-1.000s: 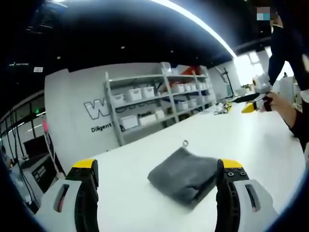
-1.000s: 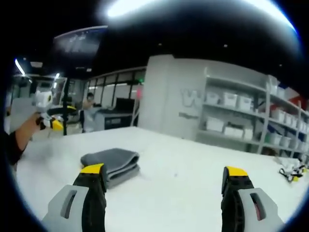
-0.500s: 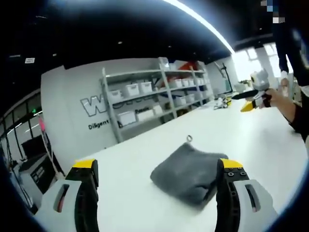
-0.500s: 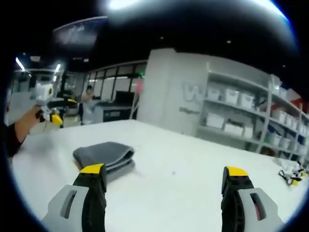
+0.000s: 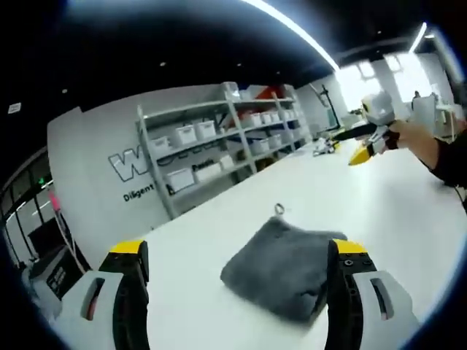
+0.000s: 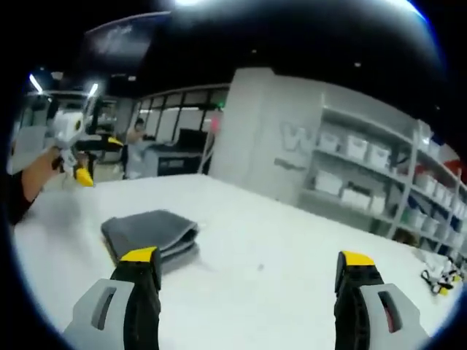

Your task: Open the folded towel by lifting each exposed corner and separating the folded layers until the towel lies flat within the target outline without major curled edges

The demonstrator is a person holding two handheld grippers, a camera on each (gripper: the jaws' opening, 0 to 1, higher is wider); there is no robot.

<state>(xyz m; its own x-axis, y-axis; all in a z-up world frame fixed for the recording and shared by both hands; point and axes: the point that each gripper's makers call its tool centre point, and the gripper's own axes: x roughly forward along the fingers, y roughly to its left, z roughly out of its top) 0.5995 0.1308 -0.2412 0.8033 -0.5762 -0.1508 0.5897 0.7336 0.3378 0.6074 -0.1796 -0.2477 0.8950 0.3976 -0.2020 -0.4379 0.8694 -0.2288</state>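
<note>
In the left gripper view, the left gripper [image 5: 237, 273] holds its two yellow-tipped fingers [image 5: 130, 251] spread wide with nothing between them, and the folded grey towel [image 5: 281, 264] lies on the white tabletop [image 5: 197, 251] ahead of them, nearer the right finger, whose tip overlaps the towel's right edge so that this edge is hidden. A small ring-like loop [image 5: 279, 210] shows at the towel's far edge; what it is made of is too small to tell. Farther right, the right gripper [image 5: 363, 149] hovers above the tabletop in a hand [image 5: 414, 138], its yellow tips pointing left; whether they are parted cannot be told from here. Behind, a grey shelf rack [image 5: 219, 149] carries white bins against a pale wall with partly hidden lettering. In the right gripper view, the left gripper [image 6: 82, 175] appears at the far left, blurred, held by a hand cut off at the edge. The towel [image 6: 149, 235] lies flat in soft, rounded stacked layers, just beyond and partly behind the left fingertip [image 6: 139, 257]. The right gripper [image 6: 248, 262] has its fingers wide apart and empty over the bare, smooth tabletop [image 6: 292, 255]. The towel's surface looks plush and matte.
</note>
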